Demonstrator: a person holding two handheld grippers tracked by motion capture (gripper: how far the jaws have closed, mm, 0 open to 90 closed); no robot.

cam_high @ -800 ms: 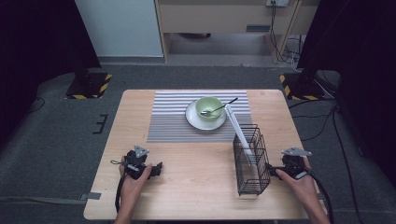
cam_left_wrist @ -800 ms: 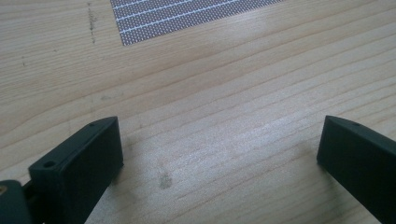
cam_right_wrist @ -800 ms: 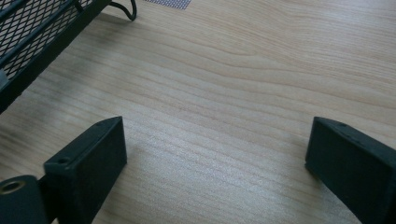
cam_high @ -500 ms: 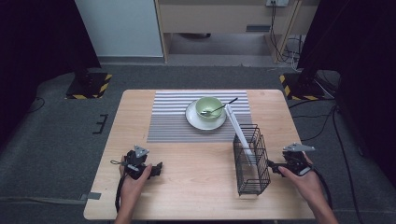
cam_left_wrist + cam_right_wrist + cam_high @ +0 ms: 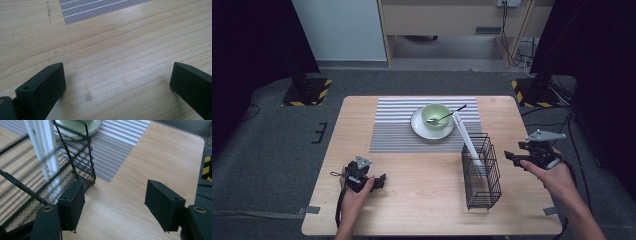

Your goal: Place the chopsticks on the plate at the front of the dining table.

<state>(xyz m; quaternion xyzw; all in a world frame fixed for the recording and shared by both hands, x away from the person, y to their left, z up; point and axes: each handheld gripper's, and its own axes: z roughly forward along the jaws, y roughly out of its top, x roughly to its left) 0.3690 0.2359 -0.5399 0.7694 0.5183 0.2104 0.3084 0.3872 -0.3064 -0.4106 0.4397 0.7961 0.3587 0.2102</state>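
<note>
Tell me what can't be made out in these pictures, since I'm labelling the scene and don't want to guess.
- Contents of the green bowl: too small in the high view; cut off by the top edge in the right gripper view.
- White utensil in the black wire basket: lower end blurred behind the mesh in the high view; its kind is unclear.
- Utensil resting in the bowl: its head is too small to identify in the high view.

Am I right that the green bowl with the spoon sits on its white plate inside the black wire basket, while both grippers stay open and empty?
Not quite: the green bowl, spoon and white plate sit on the striped mat, behind the black wire basket, as the high view shows. The left gripper and right gripper are open and empty.
</note>
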